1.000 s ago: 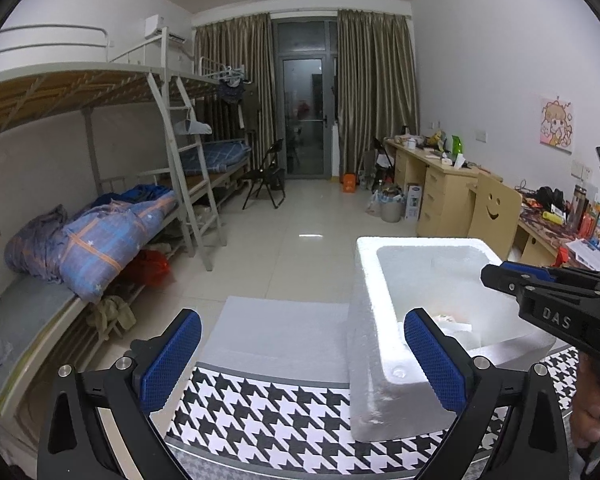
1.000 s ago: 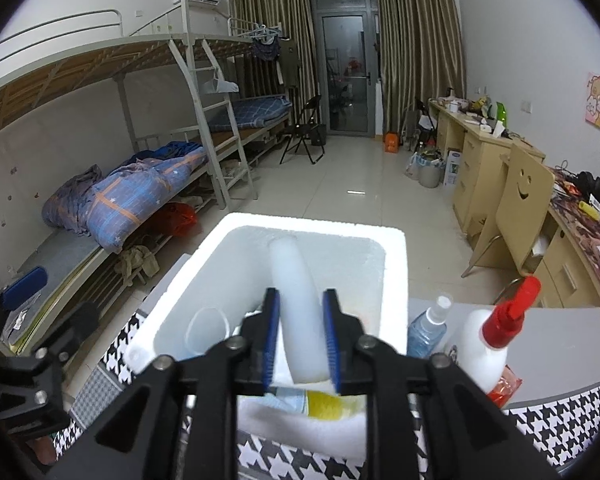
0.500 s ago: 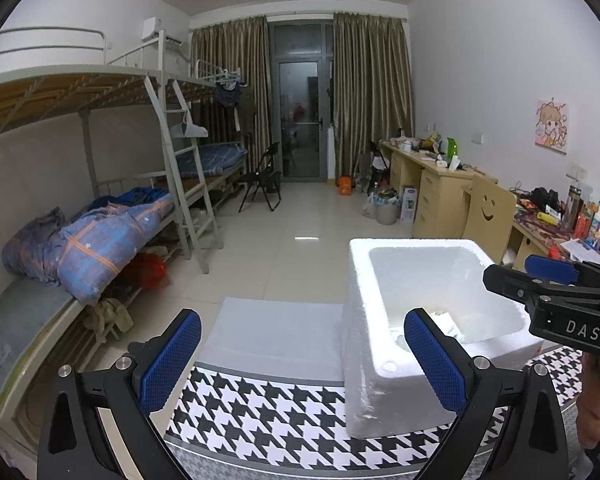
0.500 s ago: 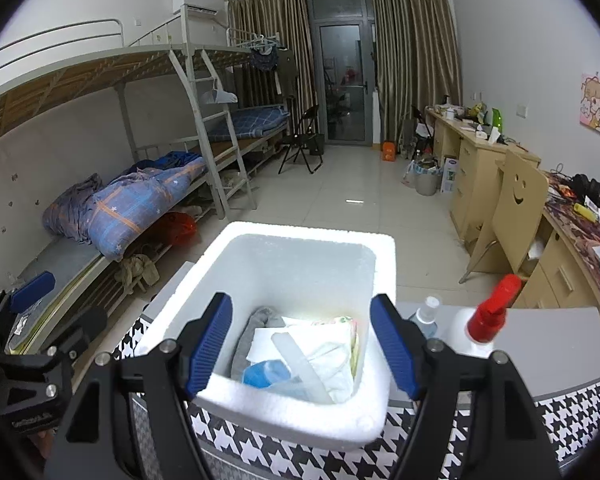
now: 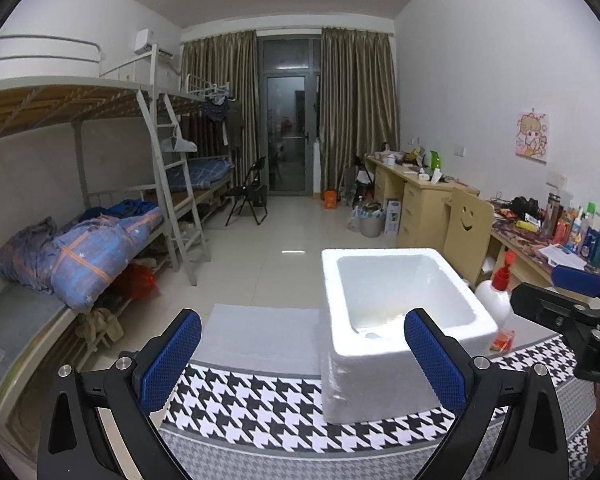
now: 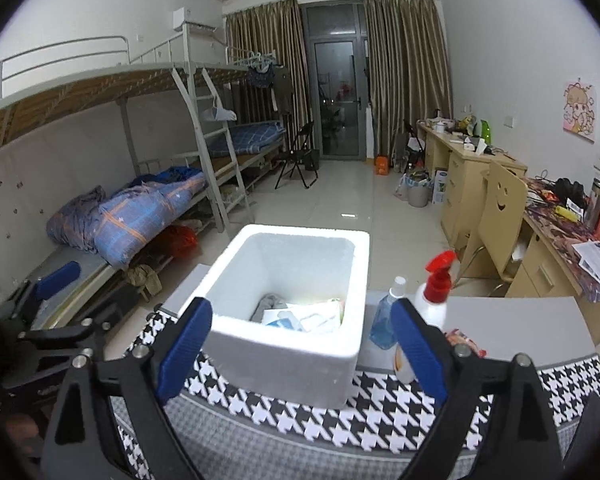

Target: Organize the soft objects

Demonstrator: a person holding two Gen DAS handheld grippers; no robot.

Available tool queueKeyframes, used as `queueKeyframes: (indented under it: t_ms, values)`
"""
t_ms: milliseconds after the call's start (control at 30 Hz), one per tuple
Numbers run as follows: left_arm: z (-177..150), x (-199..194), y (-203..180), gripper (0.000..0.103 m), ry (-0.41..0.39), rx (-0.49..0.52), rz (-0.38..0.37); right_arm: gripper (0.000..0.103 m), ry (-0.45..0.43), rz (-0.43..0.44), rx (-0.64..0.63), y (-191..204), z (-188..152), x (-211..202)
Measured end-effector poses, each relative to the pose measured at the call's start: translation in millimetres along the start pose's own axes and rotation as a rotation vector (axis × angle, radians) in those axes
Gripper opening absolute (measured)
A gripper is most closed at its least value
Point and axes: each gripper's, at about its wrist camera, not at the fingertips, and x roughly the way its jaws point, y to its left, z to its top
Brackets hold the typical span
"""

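The right gripper [image 6: 302, 346] has its blue-padded jaws opening, and they grip nothing (the pads stand apart over the near wall of the box). Directly ahead of it, the white rectangular foam box [image 6: 284, 356] rests on the black-and-white houndstooth cloth [image 6: 380, 408]. Inside the box lies a pile of soft items [image 6: 300, 314], apparently a grey cloth, white packets and something blue; the view is too small to separate them. Just right of the box stand a clear blue liquid bottle [image 6: 384, 324] and a white spray bottle with a red trigger head [image 6: 436, 284].

The left gripper [image 5: 302, 362] is spread wide and empty. The foam box [image 5: 380, 376] sits ahead and to its right. Beyond both grippers lies the tiled floor [image 5: 284, 236].
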Motion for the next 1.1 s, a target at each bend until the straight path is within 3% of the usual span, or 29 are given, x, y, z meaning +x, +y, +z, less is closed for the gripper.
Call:
queueKeyframes:
  t_ms: [600, 733, 1000, 1100]
  values:
    - [-22, -93, -21, 0.102, -0.084, 0.015, -0.06, 0.097, -0.1, -0.076, -0.016, 17, -41, -88]
    - [-35, -117, -23, 0.102, -0.104, 0.02, -0.093, 0.098, -0.128, -0.099, -0.038, 24, -59, -109]
    - [-67, -150, -26, 0.102, -0.147, 0.014, -0.082, 0.098, -0.16, -0.124, -0.019, 28, -95, -130]
    - [-78, -158, -28, 0.102, -0.198, 0.033, -0.076, 0.098, -0.187, -0.136, -0.02, 28, -108, -135]
